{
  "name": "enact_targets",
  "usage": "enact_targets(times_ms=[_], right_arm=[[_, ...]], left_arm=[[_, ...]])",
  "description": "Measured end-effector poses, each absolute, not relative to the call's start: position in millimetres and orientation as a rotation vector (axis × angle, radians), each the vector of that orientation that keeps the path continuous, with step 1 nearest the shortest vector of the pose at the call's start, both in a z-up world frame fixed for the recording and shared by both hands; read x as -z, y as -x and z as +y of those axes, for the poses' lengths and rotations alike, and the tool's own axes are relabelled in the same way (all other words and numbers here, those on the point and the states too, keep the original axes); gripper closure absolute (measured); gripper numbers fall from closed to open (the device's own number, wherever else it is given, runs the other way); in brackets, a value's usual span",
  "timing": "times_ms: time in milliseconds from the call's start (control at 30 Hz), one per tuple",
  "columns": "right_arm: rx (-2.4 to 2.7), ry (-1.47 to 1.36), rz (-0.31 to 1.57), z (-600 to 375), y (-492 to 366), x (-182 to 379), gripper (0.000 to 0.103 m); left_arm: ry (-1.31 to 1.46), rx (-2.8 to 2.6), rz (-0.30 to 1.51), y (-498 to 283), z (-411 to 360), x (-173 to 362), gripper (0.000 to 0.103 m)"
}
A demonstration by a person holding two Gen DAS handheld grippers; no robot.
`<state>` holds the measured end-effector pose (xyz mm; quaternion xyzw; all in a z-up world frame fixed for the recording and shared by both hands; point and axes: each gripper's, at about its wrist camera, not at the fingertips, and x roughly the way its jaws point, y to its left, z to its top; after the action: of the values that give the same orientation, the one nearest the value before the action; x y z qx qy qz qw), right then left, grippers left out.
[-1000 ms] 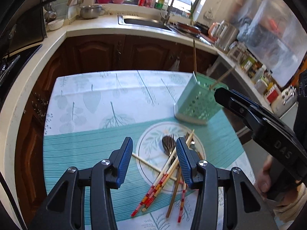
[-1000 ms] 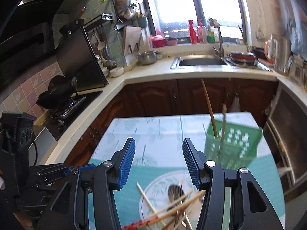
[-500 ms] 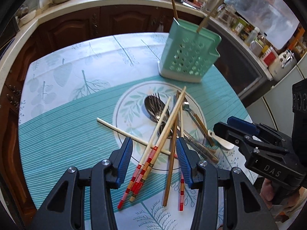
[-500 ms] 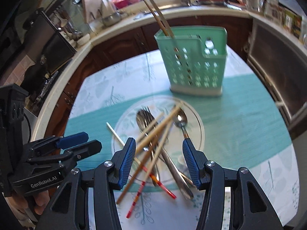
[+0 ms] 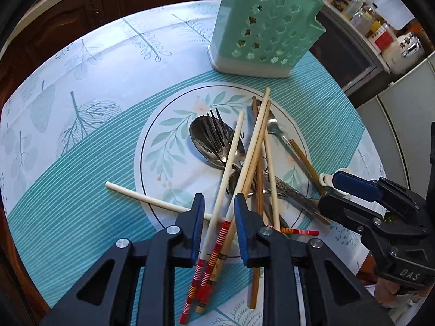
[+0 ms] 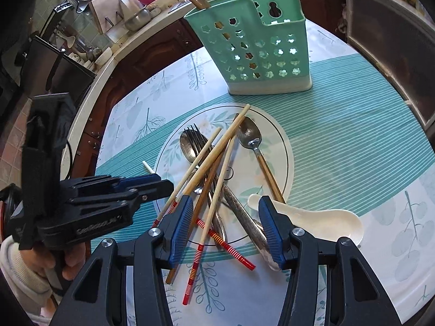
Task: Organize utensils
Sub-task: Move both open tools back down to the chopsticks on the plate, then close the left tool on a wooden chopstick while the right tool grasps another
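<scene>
Your left gripper (image 5: 217, 203) hangs low over the near edge of the pile, its blue ribbed pads parted, with two pale bamboo chopsticks with red-striped ends (image 5: 214, 233) lying between them, not yet pinched. Your right gripper (image 6: 227, 214) is spread wide over the handles of the steel cutlery, holding nothing. This looks like the pick-up step: the next move calls for closing the left pads squarely on the pair so that both thin, round sticks come up together and do not roll apart or drag their neighbours.

Beyond the fingers, the round white plate with a green leaf print (image 5: 163, 146) carries a crossed heap: a polished steel spoon (image 5: 209, 138) with a steel fork (image 5: 217, 130) lying in its bowl, darker wooden chopsticks, and a glossy white ceramic soup spoon (image 6: 312, 217) at the right edge. One plain chopstick (image 5: 130, 191) juts onto the teal striped tablecloth (image 5: 68, 168).

Farthest stands the mint-green perforated plastic utensil holder (image 5: 261, 32), upright, already holding brown sticks.
</scene>
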<state>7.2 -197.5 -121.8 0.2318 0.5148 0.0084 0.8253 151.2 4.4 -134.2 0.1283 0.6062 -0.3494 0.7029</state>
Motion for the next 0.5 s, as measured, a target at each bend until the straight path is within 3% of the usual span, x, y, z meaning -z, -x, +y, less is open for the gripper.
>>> enact_targets(times_ms=[500], right_arm=[[-0.005,-0.537,1.120,-189.5,-41.1,136.0,0.051]], left_arm=[[-0.475,0.782,1.428,-155.6,-22.6,160.7,0.087]])
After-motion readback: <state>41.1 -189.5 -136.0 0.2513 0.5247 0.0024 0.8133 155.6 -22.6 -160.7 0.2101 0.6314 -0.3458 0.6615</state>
